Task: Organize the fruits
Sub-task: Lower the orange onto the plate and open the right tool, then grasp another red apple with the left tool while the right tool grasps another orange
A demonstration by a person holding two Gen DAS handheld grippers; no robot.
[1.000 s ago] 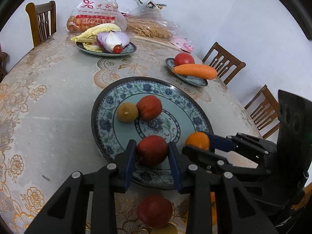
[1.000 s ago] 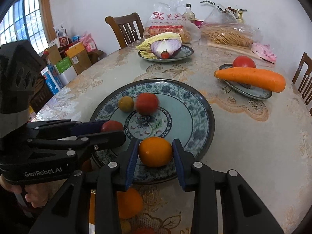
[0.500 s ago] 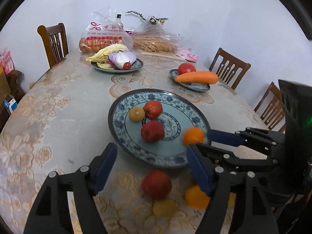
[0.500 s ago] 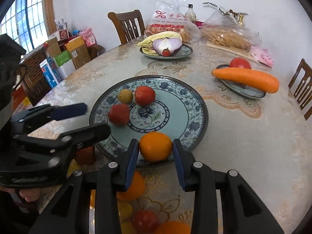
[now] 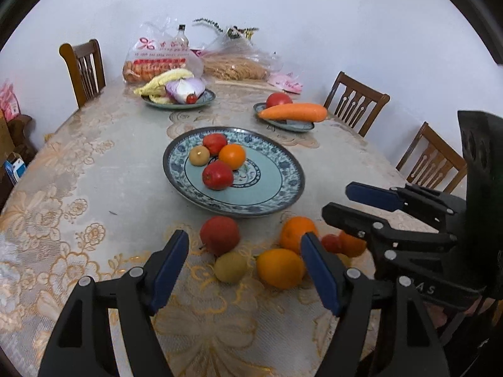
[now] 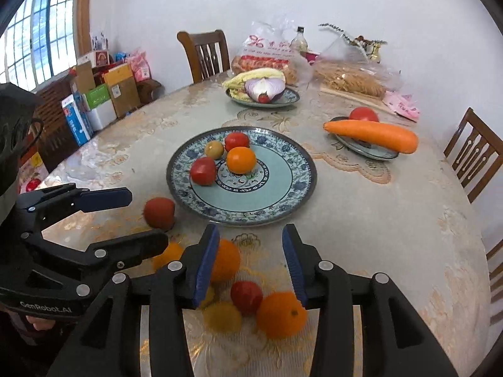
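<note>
Left hand-held gripper (image 5: 243,265) spread wide and empty at lower centre, right hand-held gripper (image 6: 250,259) jaws just opening, nothing between them, four fruits on blue patterned plate (image 5: 276,198) mid-frame, loose fruits (image 5: 279,267) on tabletop (image 5: 94,188) below.

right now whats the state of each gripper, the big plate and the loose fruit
left gripper: open, empty
right gripper: jaws have just been opening, nothing gripped
big patterned plate: holds four fruits clustered on its left side
orange on plate: released, resting
loose fruit pile: on the tablecloth, in front of the plate
</note>
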